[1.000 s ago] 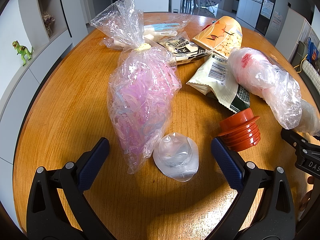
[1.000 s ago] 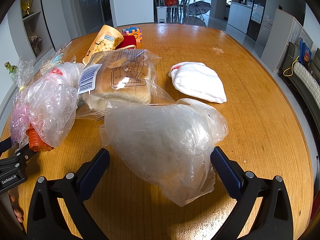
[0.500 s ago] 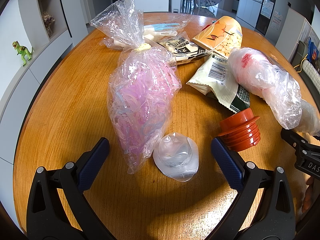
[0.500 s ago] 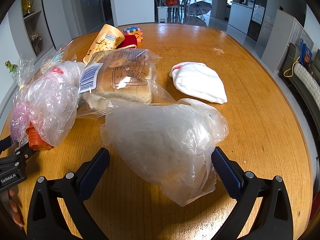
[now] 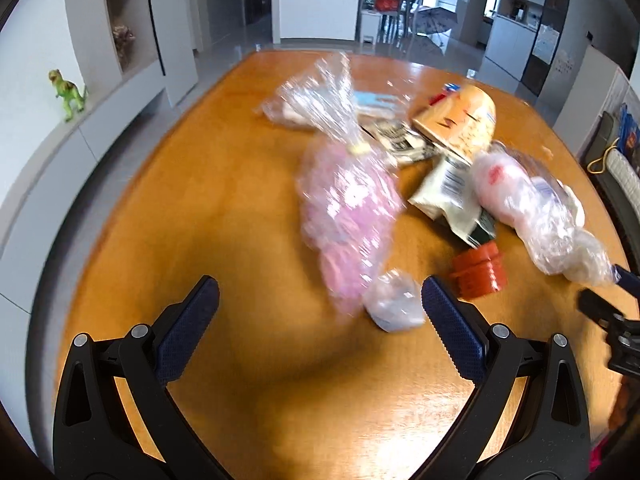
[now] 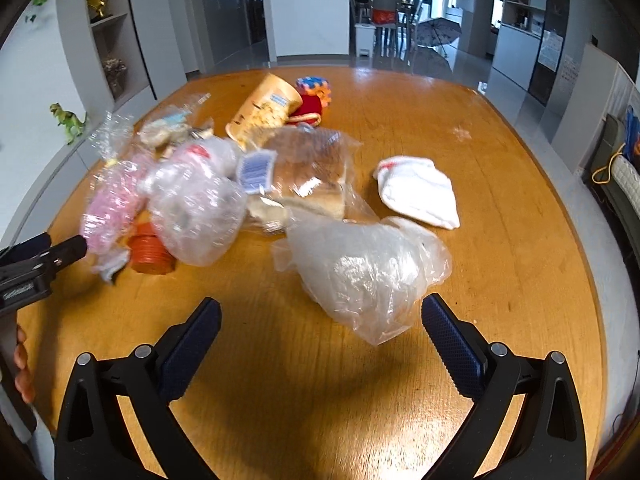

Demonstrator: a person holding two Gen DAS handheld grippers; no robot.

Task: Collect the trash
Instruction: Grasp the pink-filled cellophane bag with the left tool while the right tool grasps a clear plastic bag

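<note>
Trash lies scattered on a round wooden table [image 5: 192, 208]. In the left wrist view a clear bag of pink shreds [image 5: 348, 216] lies ahead, with a small crumpled clear wrapper [image 5: 394, 306] close to the right finger. My left gripper [image 5: 320, 304] is open and holds nothing. In the right wrist view a large crumpled clear bag [image 6: 368, 268] lies just beyond my right gripper [image 6: 320, 320], which is open and empty. Behind it sit a bagged bread loaf [image 6: 304, 184] and a white cloth [image 6: 418, 196]. The left gripper [image 6: 36, 268] shows at the left edge there.
An orange stack of ribbed cups [image 5: 478, 274], a white snack packet [image 5: 452, 196], an orange paper cup [image 5: 460, 124] and a clear bag with red print [image 5: 520, 208] lie to the right. A red and multicoloured toy [image 6: 314, 98] sits at the back. A shelf with a green dinosaur [image 5: 68, 94] stands left.
Both grippers have pulled back and risen, so the trash now looks farther off. The left view has swung left and is blurred by motion. Nothing was grasped.
</note>
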